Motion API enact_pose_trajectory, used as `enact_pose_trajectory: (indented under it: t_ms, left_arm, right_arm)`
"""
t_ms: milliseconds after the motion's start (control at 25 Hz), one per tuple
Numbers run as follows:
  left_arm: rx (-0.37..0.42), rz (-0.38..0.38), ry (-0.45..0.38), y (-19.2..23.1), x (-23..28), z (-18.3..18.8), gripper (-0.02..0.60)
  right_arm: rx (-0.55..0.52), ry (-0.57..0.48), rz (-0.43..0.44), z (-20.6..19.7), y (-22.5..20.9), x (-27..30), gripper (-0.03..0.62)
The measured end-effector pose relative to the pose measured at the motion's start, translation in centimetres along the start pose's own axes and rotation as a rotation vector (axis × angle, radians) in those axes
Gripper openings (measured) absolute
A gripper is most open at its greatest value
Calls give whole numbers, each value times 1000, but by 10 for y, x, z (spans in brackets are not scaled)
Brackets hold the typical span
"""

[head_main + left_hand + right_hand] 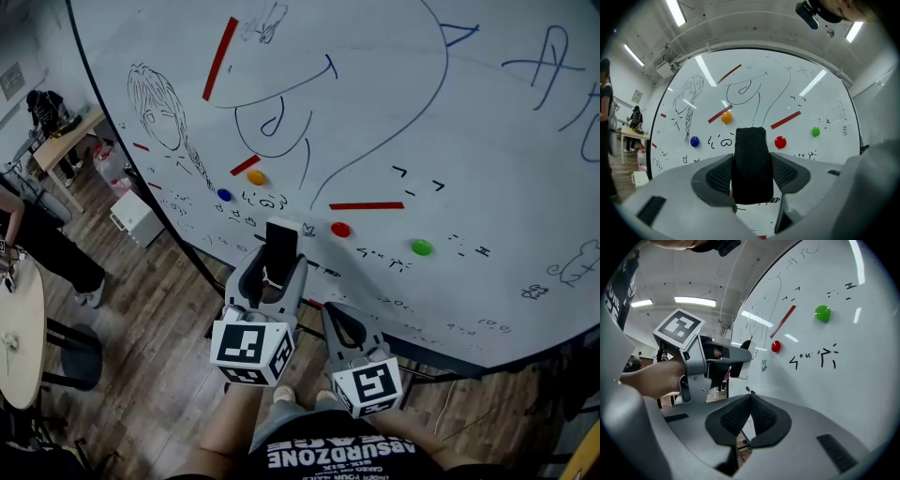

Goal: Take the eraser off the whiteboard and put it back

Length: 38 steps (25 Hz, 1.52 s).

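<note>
My left gripper [277, 264] is shut on the eraser [282, 246], a black felt block with a white back, held just off the lower part of the whiteboard [487, 141]. In the left gripper view the eraser [752, 164] stands upright between the padded jaws, its felt face toward the camera. My right gripper [339, 323] hangs lower and to the right, shut with nothing in it. In the right gripper view its pads [757, 416] meet, and the left gripper [726, 357] with the eraser [740, 363] shows beyond them, next to the board.
Round magnets cling to the board: red [340, 229], green [422, 247], orange [256, 176], blue [223, 195]. Red strips [366, 205] and pen drawings cover it. A round table [19, 328], a stool [75, 356] and a white box [136, 217] stand on the wooden floor at left.
</note>
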State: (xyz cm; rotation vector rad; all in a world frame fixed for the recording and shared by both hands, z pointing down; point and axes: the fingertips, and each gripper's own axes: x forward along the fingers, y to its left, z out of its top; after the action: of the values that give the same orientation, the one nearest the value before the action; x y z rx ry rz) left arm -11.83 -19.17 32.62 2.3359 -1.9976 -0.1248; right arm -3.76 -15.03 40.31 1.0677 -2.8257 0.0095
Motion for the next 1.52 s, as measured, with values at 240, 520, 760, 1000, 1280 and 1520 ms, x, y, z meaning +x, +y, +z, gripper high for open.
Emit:
enact_pose_trajectory:
  t_ms: [240,520,760,1000,1280,1520]
  left_arm:
    - [10,14,-13,2,-14,7,244]
    - [19,43,-14,5,-34,7,244]
    - [17,57,-15,6,-52,5,242]
    - [17,86,-18,11,-68,3,242]
    - [9,120,-10,18,-82,-6,242]
    - [-1,129,-11,22,-94,-13,242]
  right_arm:
    - [-4,-8,24,2,7,0,-2]
    - [-10,-23,55,8,16,-1,-2]
    - [-12,-29,87,9,26,0,-2]
    - [-12,-25,120,9,36,2,-2]
    - [-9,-18,153,5,46,3,-2]
    - [-6,-12,171,3,51,4,-2]
